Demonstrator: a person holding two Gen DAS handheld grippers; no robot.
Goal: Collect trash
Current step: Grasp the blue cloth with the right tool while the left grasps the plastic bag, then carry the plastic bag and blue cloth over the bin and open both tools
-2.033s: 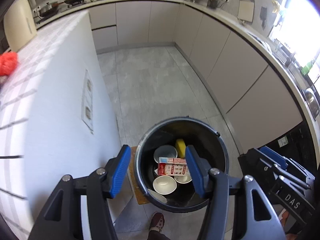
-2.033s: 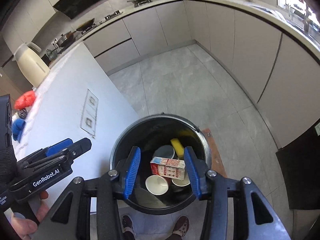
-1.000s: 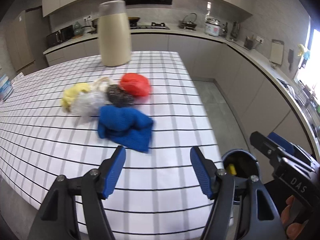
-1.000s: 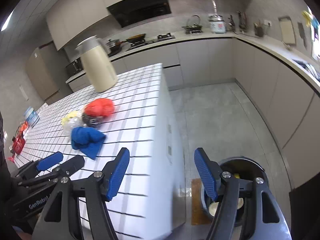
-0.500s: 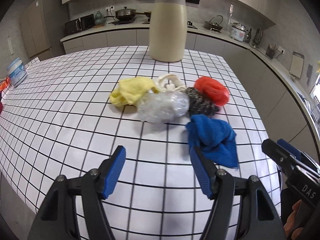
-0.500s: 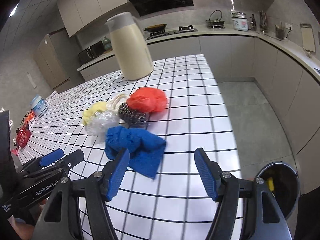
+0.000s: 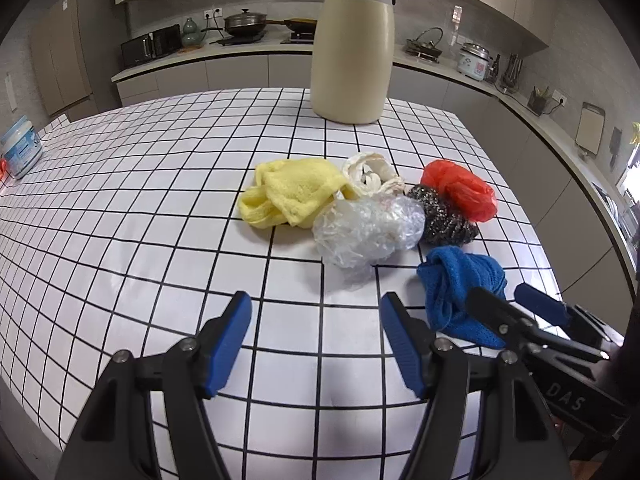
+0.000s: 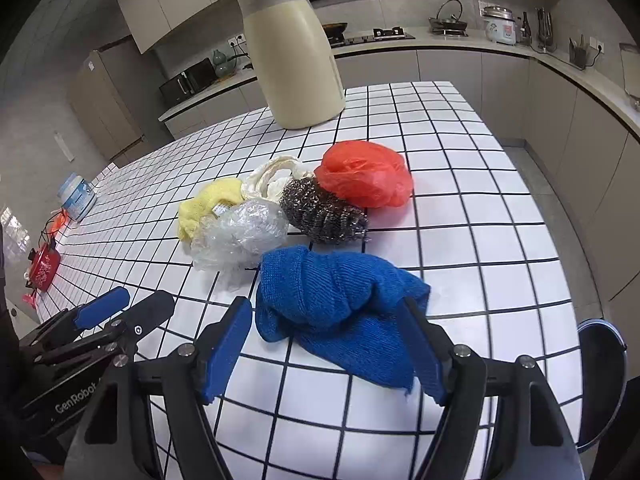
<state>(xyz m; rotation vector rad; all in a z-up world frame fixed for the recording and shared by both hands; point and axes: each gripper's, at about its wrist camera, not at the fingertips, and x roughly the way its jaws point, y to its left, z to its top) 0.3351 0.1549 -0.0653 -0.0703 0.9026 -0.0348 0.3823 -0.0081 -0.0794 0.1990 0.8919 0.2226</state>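
A heap of trash lies on the white grid-patterned counter (image 7: 160, 240): a yellow cloth (image 7: 288, 196), a white crumpled bag (image 7: 370, 174), a clear plastic bag (image 7: 368, 228), a steel scourer (image 7: 444, 220), a red plastic bag (image 7: 460, 188) and a blue cloth (image 8: 332, 288). My left gripper (image 7: 316, 320) hangs open over bare counter just short of the clear bag, nothing between its fingers. My right gripper (image 8: 326, 320) straddles the near part of the blue cloth. Its jaws are opening and the pads are not pressing on the cloth.
A tall cream jug (image 7: 352, 48) stands behind the heap. A blue-and-white tub (image 7: 20, 148) and a small red item (image 8: 42, 268) sit at the counter's far left. The black bin (image 8: 600, 344) stands on the floor past the counter's right edge.
Both grippers swung away from the bin, over the counter, and closed in on the heap. The blue cloth now lies between the right gripper's fingers, which stand wider apart.
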